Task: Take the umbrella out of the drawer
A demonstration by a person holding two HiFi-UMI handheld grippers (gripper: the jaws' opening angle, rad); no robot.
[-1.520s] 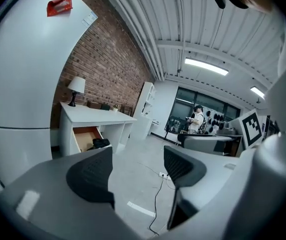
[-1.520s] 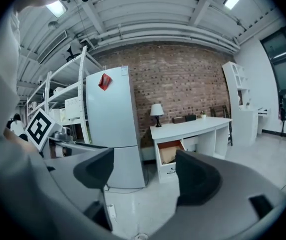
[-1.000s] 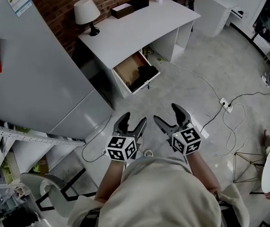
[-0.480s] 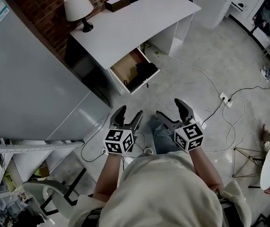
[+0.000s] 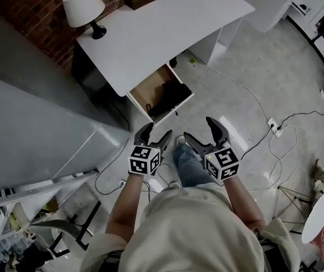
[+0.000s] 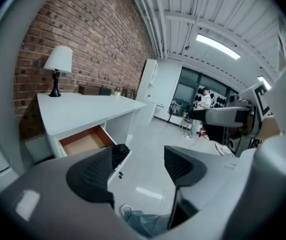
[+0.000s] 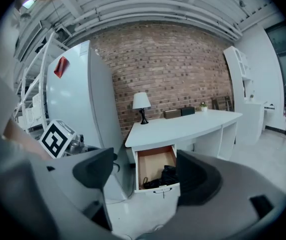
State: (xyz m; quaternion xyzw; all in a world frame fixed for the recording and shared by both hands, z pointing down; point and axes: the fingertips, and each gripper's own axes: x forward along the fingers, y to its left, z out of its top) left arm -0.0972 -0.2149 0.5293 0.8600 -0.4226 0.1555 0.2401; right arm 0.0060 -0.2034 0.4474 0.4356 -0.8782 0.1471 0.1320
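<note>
beige top (image 5: 190,231), blue jeans (image 5: 187,164); left tongs (image 5: 157,131) and right tongs (image 5: 199,128) dark grey.

You can see the drawer (image 5: 149,89) pulled out from under the white bench (image 5: 167,27). It is brown inside and has a white front. The umbrella (image 5: 171,97) is black and folded up. It lies flat inside the drawer, close to the front.
</note>
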